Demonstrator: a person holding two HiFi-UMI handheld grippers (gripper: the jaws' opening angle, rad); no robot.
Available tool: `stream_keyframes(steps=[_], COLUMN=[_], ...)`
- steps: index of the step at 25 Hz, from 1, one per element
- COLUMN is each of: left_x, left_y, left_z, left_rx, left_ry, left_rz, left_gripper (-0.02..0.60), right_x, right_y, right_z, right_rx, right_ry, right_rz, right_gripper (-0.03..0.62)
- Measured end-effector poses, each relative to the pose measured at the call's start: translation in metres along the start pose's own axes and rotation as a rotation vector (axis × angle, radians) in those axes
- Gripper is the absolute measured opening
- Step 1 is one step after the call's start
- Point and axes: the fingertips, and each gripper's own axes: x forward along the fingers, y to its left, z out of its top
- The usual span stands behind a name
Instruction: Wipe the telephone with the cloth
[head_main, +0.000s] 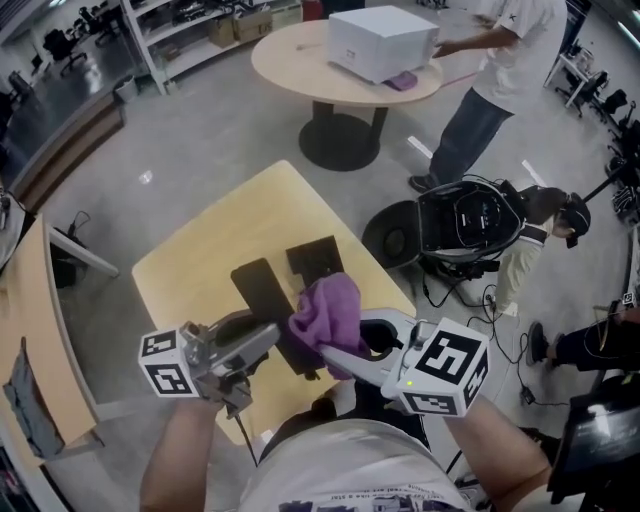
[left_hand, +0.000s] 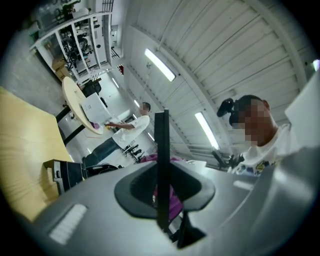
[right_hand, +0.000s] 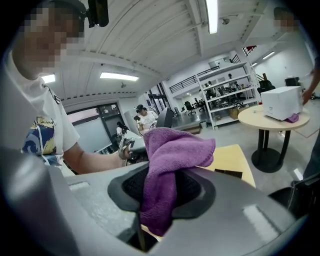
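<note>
1. Two tools are loaded, closest to you. Your left gripper (head_main: 266, 346) has its jaws nearly together, pinching the telephone (left_hand: 165, 145). The telephone is a thin dark slab that stands edge-on between the pads and sticks out well beyond them.
2. Your right gripper (right_hand: 159, 200) is clamped on the cloth (right_hand: 172, 155), a purple wad gripped at its middle with a loose fold flopping over the top. In the head view the cloth hangs right beside the telephone; I cannot tell whether they touch.
3. The telephone looks stiff, smooth and probably slippery, so a pinch across its flat faces suits it. Press lightly when you wipe, or it may pivot in the pads. The cloth looks soft and light and should drape to the surface.
4. Below both lies the yellow table (head_main: 190, 265), with a second dark flat thing (head_main: 315, 257) on it.
5. Farther off, a round table (head_main: 290, 60) carries a white box (head_main: 380, 40).
</note>
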Motion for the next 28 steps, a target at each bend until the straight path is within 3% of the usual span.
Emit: stream_keyframes(steps=[13, 28], left_x=[0.014, 0.015], left_y=[0.053, 0.165], left_z=[-0.019, -0.062], left_rx=[-0.066, -0.167], left_ry=[0.031, 0.118], left_rz=[0.057, 0.206], left_gripper=[0.086, 0.086], right_x=[-0.02, -0.054], right_y=[-0.017, -0.04], right_z=[-0.089, -0.102], right_rx=[0.124, 0.22], right_ry=[0.122, 0.134], right_rz=[-0.057, -0.151], right_gripper=[0.112, 0.112])
